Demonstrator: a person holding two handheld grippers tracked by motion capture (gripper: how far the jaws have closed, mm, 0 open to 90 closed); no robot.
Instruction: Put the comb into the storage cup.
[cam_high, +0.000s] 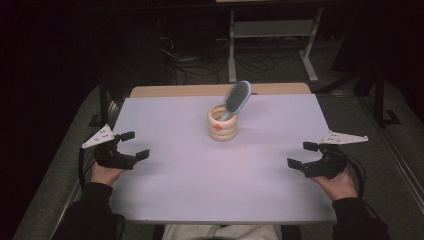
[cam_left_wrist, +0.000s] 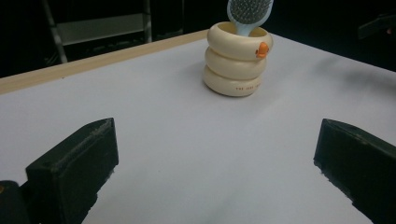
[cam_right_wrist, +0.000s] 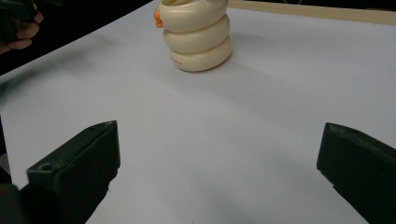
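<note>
A cream ringed holder (cam_high: 223, 123) with a small orange beak stands upright near the middle of the white table, toward its far side. A light blue hairbrush (cam_high: 237, 98) stands in it, bristle head up and leaning right. The holder (cam_left_wrist: 236, 60) with the brush head (cam_left_wrist: 249, 12) appears ahead of the left gripper's jaws; the holder (cam_right_wrist: 197, 35) also appears ahead of the right gripper's. My left gripper (cam_high: 134, 145) rests open at the table's left edge, empty. My right gripper (cam_high: 303, 154) rests open at the right edge, empty. Both are well apart from the holder.
The white table top (cam_high: 200, 175) lies between the grippers. A wooden strip (cam_high: 175, 90) runs along its far edge. Beyond it, a metal frame (cam_high: 272, 30) and cables (cam_high: 200, 65) lie on the dark floor.
</note>
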